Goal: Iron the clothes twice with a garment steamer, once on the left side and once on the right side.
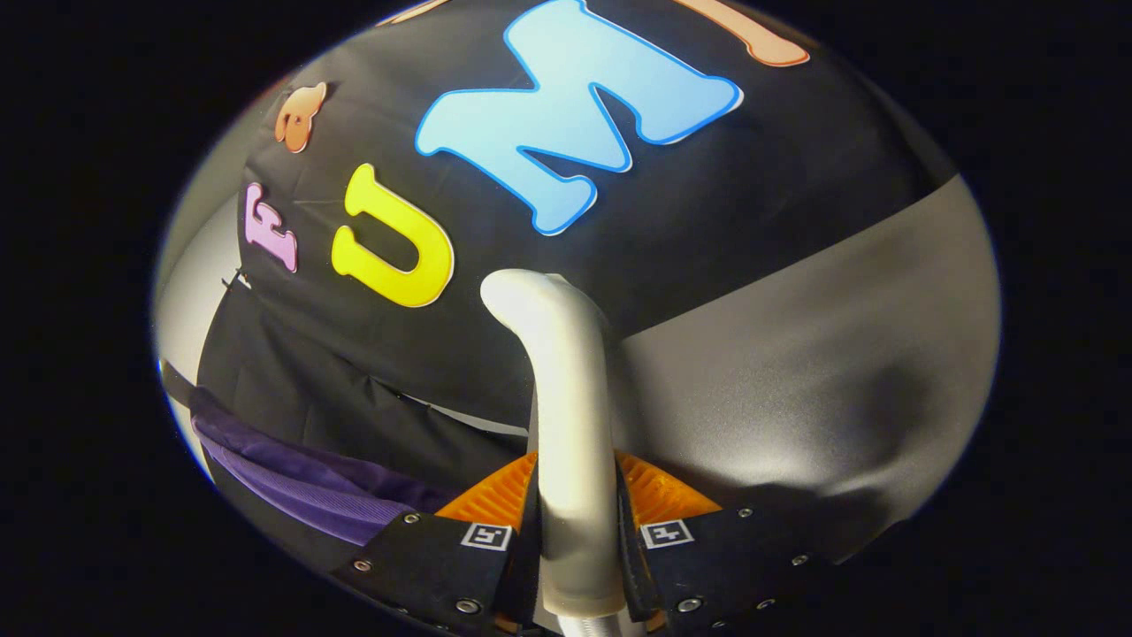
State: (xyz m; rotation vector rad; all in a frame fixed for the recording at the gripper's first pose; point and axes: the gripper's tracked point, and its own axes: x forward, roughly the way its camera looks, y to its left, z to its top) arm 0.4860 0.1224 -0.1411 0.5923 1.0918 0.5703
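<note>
White plastic steamer (570,442) clamped in gripper (577,522), handle running up between the two fingers (482,566) and pressed on from both sides. Jaws closed to the width of the handle, no visible gap either side. Ribbed pads hugging the handle just above the finger plates. Small square markers on each finger plate, screws along the plate edges. Lower end of the handle dropping below the fingers, a bit of ribbed hose showing there.

Handle rising straight ahead of the fingers, then bending over to the left at the top into a rounded head. Head facing away, nozzle side not visible. Head clear of the fabric as far as can be told, contact uncertain.

Left of the fingers and a little beyond: purple clothes (309,487), folded or bunched in soft ridges, running off to the left. Dark strap or edge crossing just above it. Steamer head well apart from the purple fabric, above and to its right.

Beyond that: black cloth wall (707,203) filling the background behind the steamer head, hanging with a few creases, lower hem visible left of the handle.

Right of the handle and beyond the fingers: grey smooth surface (796,372), matte, soft highlights, shadow patch toward the far right. Pale grey strip also at the far left beside the black cloth.
</note>
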